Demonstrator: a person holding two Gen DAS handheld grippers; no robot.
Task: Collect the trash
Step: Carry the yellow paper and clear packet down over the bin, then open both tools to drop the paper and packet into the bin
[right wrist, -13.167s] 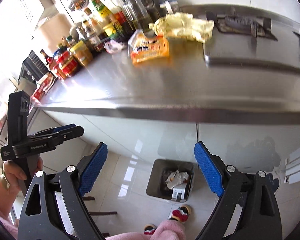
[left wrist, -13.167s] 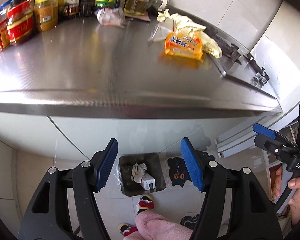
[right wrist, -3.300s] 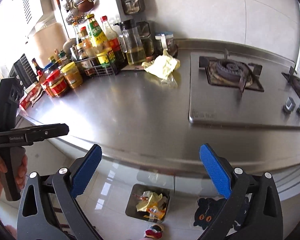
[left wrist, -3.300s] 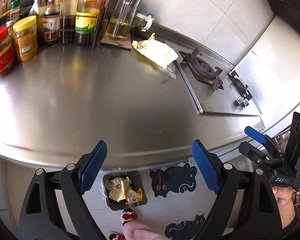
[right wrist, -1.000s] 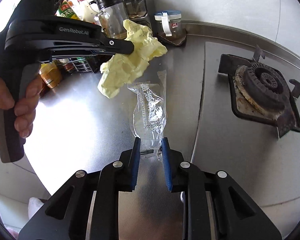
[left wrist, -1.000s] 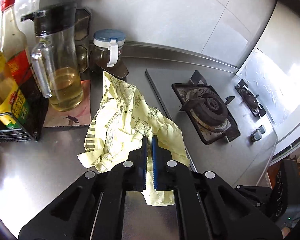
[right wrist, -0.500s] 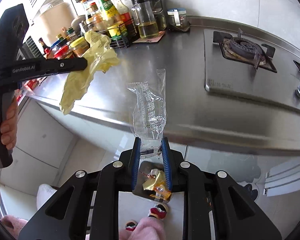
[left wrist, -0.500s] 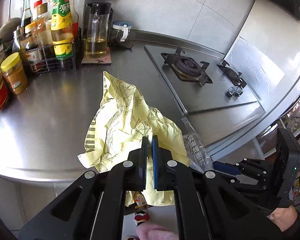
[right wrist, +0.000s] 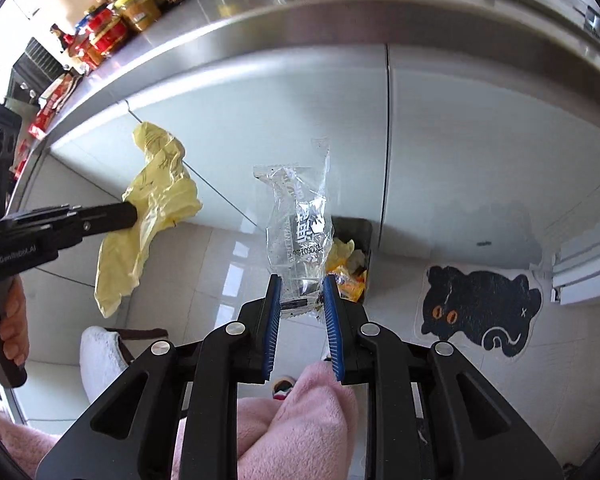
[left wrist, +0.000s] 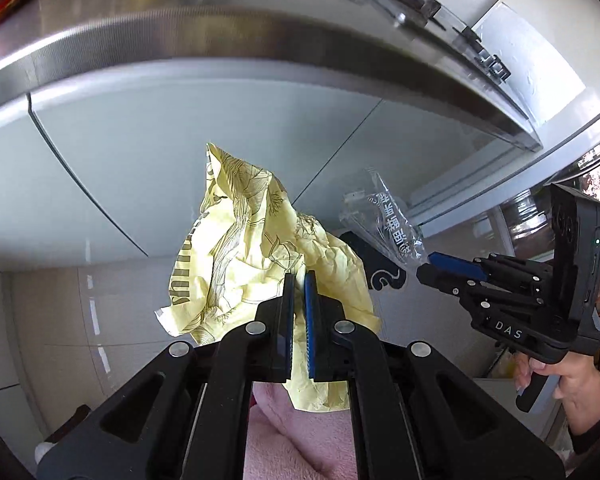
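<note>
Below the counter's front edge (right wrist: 300,32) | both loads have dropped from counter height | left gripper (left wrist: 299,280) clamps yellow wrapper (left wrist: 240,248) | right gripper (right wrist: 300,284) pinches clear wrapper (right wrist: 300,216) over trash bin (right wrist: 360,228) | release seems next

left tool (left wrist: 299,276) clamped, right tool (right wrist: 299,280) clamped

Bright daylight flooded both fisheye views, glaring off the steel countertop (right wrist: 260,4) and glossy floor tiles (right wrist: 236,276); edges bowed sharply, corners vignetted black, and the upper counter blurred.
</note>
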